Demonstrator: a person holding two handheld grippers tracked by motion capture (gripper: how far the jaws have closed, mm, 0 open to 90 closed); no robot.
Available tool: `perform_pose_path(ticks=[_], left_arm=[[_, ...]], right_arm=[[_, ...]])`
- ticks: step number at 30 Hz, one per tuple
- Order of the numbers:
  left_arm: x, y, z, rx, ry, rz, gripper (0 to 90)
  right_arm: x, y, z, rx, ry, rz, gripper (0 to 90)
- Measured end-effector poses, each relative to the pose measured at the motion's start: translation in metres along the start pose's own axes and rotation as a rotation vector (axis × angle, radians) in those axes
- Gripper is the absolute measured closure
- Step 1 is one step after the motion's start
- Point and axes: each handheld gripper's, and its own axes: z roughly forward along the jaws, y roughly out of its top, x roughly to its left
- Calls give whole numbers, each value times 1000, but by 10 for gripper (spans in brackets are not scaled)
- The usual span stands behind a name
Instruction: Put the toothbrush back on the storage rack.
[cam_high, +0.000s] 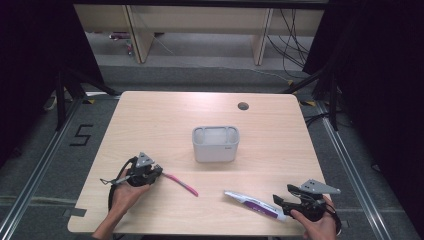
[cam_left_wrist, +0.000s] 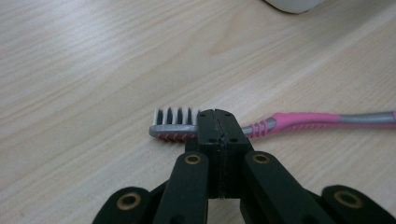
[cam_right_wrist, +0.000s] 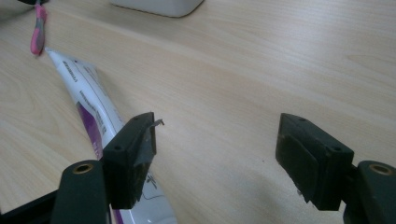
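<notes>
The toothpaste tube lies near the front edge of the table, on the right. The right gripper sits just beside its near end w/ jaws wide apart, holding nothing. The tube lies under the left jaw, not between the two. If the jaws close here they prob. miss it, or push it sideways, maybe off the edge.

A bit farther, on the left, the left gripper is clamped tight on the toothbrush, right at the neck next to the bristles. The pink handle sticks out far to the right and rests on the table. It could swing or slip when lifted, b/c the grip is so near one end.

Farthest, mid table, stands the grey holder, well apart from both. The long handle could bump its rim.
</notes>
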Motion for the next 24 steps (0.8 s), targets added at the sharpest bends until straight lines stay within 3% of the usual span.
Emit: perform_pose_path(ticks=[1,4,14,24], left_arm=[[0,1,1,1,-5,-5,893],[0,5,6,5,-7,-3,893],[-4,21,19,-7,-13,-9,888],[-9,33,30,16,-22,-13,872]], right_arm=[[0,0,0,10,16,11,296],[0,0,-1,0,-6,6,296],[0,0,0,0,-14,6,296],[-1,0,-1,5,-2,-1,296]])
